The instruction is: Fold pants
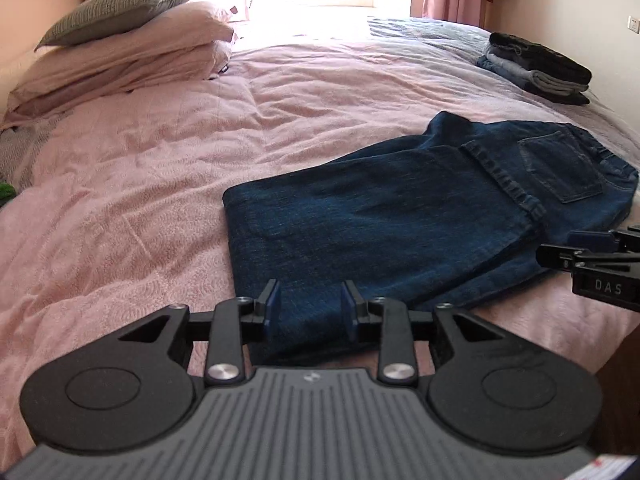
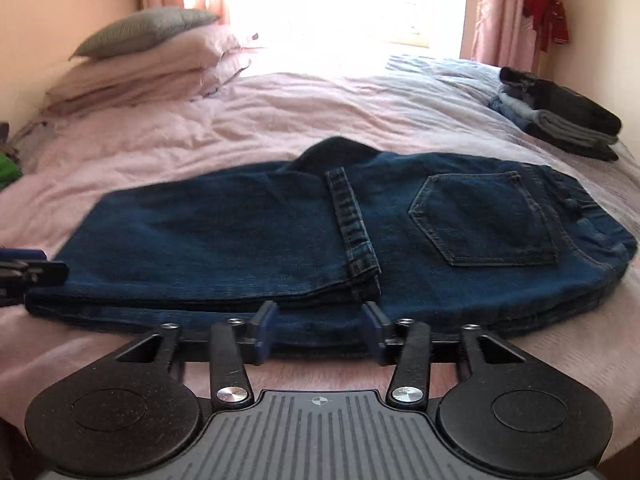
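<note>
Dark blue jeans (image 1: pixel 380 220) lie folded on the pink bed cover (image 1: pixel 140 160), legs doubled over so the hems reach the back pocket (image 2: pixel 484 216). My left gripper (image 1: pixel 310 308) hovers open over the near left corner of the jeans; nothing is pinched between its blue pads. My right gripper (image 2: pixel 320 330) stands open at the near long edge of the jeans (image 2: pixel 240 232), just below the hems, and holds nothing. Each view catches the other gripper at its side edge: the right gripper (image 1: pixel 592 260) and the left gripper (image 2: pixel 24 272).
Stacked pillows (image 1: pixel 132 48) lie at the back left under a bright window. A pile of folded clothes (image 1: pixel 536 68) sits at the back right of the bed. A red garment (image 2: pixel 546 12) hangs by the curtain. The bed's near edge is just under the grippers.
</note>
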`<state>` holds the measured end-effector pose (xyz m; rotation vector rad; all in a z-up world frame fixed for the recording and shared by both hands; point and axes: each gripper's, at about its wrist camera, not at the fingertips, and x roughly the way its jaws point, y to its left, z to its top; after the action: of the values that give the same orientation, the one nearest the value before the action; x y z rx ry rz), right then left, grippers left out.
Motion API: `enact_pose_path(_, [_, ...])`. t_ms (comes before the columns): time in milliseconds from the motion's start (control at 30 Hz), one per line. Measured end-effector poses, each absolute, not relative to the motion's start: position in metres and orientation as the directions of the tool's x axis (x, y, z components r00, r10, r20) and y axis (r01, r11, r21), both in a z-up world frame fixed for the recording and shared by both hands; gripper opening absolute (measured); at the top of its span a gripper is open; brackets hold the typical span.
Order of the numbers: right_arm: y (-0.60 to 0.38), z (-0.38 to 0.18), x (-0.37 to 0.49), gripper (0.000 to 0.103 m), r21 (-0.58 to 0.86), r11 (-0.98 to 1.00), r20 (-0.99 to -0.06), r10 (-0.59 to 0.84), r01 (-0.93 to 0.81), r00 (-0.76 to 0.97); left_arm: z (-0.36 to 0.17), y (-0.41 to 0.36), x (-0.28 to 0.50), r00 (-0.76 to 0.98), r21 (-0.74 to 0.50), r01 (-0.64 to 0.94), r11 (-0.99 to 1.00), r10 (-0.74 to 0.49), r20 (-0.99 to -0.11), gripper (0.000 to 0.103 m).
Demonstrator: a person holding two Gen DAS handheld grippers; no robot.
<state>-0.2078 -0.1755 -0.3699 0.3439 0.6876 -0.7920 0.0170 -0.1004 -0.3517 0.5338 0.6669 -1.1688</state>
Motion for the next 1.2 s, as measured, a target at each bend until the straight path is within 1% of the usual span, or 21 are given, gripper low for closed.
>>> enact_pose_path(67, [-0.163, -0.361, -0.220, 0.054, 0.063, 0.642, -0.658, -0.549, 0.764, 0.515, -0.342, -0.091, 0.008, 0.244, 0.045, 0.952, 0.301, -0.664, -0.707, 0.040])
enact_pose_path(167, [-0.149, -0.350, -0.238, 0.055, 0.107, 0.620, -0.647, -0.550, 0.778, 0.528, -0.330, -0.076, -0.006, 0.238, 0.048, 0.957, 0.287, -0.680, -0.694, 0.048])
enact_pose_path(300, [-0.131, -0.337, -0.257, 0.056, 0.108, 0.598, -0.633, -0.574, 0.794, 0.518, -0.317, -0.060, -0.020, 0.219, 0.045, 0.966, 0.256, -0.705, -0.675, 0.052])
enact_pose_path(367, [-0.124, -0.332, -0.265, 0.056, 0.117, 0.589, -0.628, -0.580, 0.799, 0.519, -0.312, -0.054, -0.028, 0.212, 0.050, 0.969, 0.241, -0.715, -0.666, 0.057])
enact_pose_path(433, [-0.118, -0.329, -0.272, 0.056, 0.125, 0.581, -0.628, -0.581, 0.804, 0.518, -0.308, -0.047, -0.035, 0.206, 0.055, 0.972, 0.227, -0.724, -0.658, 0.060])
enact_pose_path(733, [-0.105, -0.325, -0.288, 0.056, 0.133, 0.561, -0.637, -0.583, 0.817, 0.505, -0.304, -0.037, -0.057, 0.175, 0.057, 0.981, 0.184, -0.733, -0.657, 0.061])
enact_pose_path(1200, [-0.108, -0.328, -0.294, 0.056, 0.116, 0.541, -0.664, -0.581, 0.833, 0.470, -0.317, -0.042, -0.064, 0.161, 0.061, 0.984, 0.164, -0.708, -0.688, 0.063])
